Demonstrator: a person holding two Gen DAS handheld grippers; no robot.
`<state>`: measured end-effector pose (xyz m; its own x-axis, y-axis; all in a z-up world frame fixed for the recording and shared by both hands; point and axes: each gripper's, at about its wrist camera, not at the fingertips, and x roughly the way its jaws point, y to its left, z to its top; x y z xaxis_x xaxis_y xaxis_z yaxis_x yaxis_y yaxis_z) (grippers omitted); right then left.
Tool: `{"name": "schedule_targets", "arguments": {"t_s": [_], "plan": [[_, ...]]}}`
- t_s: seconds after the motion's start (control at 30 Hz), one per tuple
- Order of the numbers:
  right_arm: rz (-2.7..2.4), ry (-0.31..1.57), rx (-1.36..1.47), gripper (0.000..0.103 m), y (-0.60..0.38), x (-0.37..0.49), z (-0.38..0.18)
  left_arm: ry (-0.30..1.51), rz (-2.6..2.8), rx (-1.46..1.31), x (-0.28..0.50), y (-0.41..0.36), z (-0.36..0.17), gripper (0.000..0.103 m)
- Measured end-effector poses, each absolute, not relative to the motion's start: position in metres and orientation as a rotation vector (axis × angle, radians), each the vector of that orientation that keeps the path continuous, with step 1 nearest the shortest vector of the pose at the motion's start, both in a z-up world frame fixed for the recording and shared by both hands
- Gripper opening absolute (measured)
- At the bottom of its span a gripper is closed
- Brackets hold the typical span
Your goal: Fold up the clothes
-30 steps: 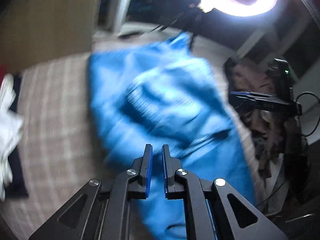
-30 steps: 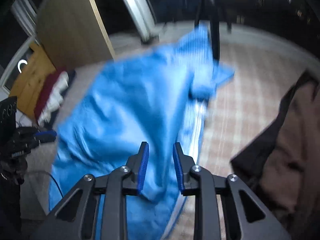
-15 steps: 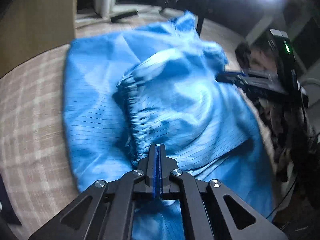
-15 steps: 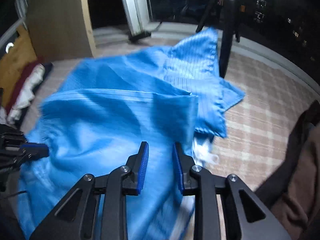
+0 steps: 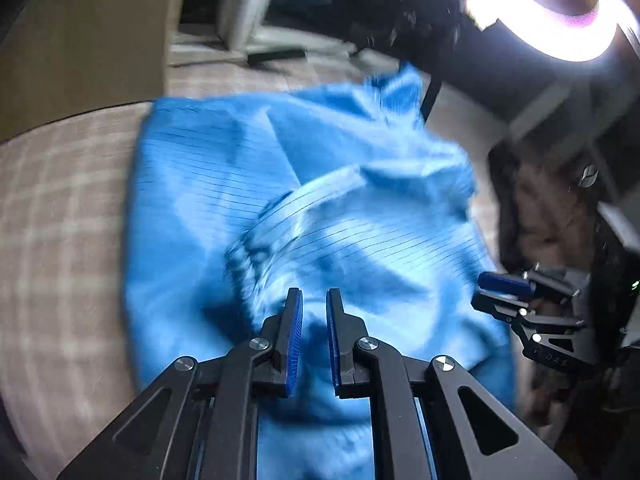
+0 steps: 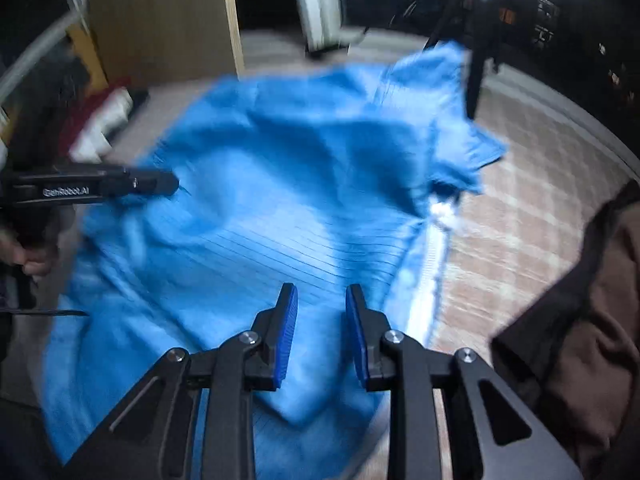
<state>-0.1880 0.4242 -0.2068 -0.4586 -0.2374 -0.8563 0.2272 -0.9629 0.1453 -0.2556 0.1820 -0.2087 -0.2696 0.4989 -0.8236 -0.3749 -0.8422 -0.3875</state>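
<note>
A blue pinstriped garment lies rumpled on a checked beige surface; it also shows in the right wrist view. A gathered cuff sits just ahead of my left gripper, which is open a little and empty above the cloth. My right gripper is open and empty over the garment's near part. The right gripper also shows at the garment's right edge in the left wrist view. The left gripper also shows at the left in the right wrist view.
A brown garment is heaped at the right; it also shows in the left wrist view. Red and white clothes lie at the far left by a wooden panel. A tripod leg stands behind the garment. A ring light glares overhead.
My left gripper was shut on the blue cloth half a second ago and has now opened and let it go. The right gripper stays open and has shifted over the garment.
</note>
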Motion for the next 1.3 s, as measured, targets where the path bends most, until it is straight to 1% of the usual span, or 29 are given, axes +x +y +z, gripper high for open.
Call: {"name": "schedule_targets", "arguments": {"t_s": [0.07, 0.17, 0.23, 0.3, 0.33, 0.4, 0.47, 0.63, 0.67, 0.77, 0.87, 0.9, 1.07, 1.2, 1.3], "plan": [[-2.508, -0.024, 1.407, 0.025, 0.438, -0.163, -0.182, -0.124, 2.182, -1.372, -0.231, 0.165, -0.173, 0.010], [-2.565, -0.067, 1.346, 0.026, 0.463, -0.112, -0.149, -0.100, 2.227, -1.291, -0.188, 0.133, -0.124, 0.015], [-2.579, -0.144, 1.334, 0.030, 0.478, -0.073, -0.132, -0.107, 2.250, -1.266, -0.150, 0.104, -0.100, 0.018], [-2.594, -0.229, 1.342, 0.036, 0.489, -0.028, -0.124, -0.124, 2.260, -1.268, -0.106, 0.075, -0.087, 0.027], [-2.597, -0.276, 1.351, 0.038, 0.493, -0.001, -0.124, -0.129, 2.256, -1.283, -0.085, 0.063, -0.085, 0.028], [-2.581, -0.375, 1.380, 0.040, 0.492, 0.055, -0.135, -0.142, 2.231, -1.320, -0.042, 0.043, -0.093, 0.032], [-2.578, -0.426, 1.446, 0.041, 0.482, 0.101, -0.155, -0.208, 2.164, -1.389, -0.004, 0.034, -0.119, 0.035], [-2.504, -0.671, 1.611, 0.041, 0.435, 0.172, -0.215, -0.273, 1.998, -1.577, 0.072, 0.039, -0.194, 0.033], [-2.501, -0.657, 1.636, 0.041, 0.424, 0.182, -0.220, -0.274, 1.963, -1.596, 0.085, 0.043, -0.205, 0.033], [-2.507, -0.583, 1.679, 0.041, 0.396, 0.205, -0.231, -0.167, 1.943, -1.617, 0.115, 0.056, -0.220, 0.035], [-2.528, -0.551, 1.718, 0.048, 0.387, 0.215, -0.244, -0.138, 1.963, -1.626, 0.124, 0.063, -0.227, 0.035], [-2.536, -0.554, 1.729, 0.049, 0.387, 0.216, -0.249, -0.142, 1.978, -1.624, 0.122, 0.064, -0.227, 0.036], [-2.493, -0.655, 1.716, 0.049, 0.394, 0.209, -0.270, -0.067, 2.000, -1.601, 0.114, 0.080, -0.225, 0.039], [-2.483, -0.633, 1.699, 0.049, 0.392, 0.200, -0.276, -0.034, 1.974, -1.613, 0.114, 0.087, -0.231, 0.039], [-2.439, -0.636, 1.688, 0.050, 0.388, 0.195, -0.281, -0.051, 1.953, -1.610, 0.114, 0.086, -0.231, 0.036]]}}
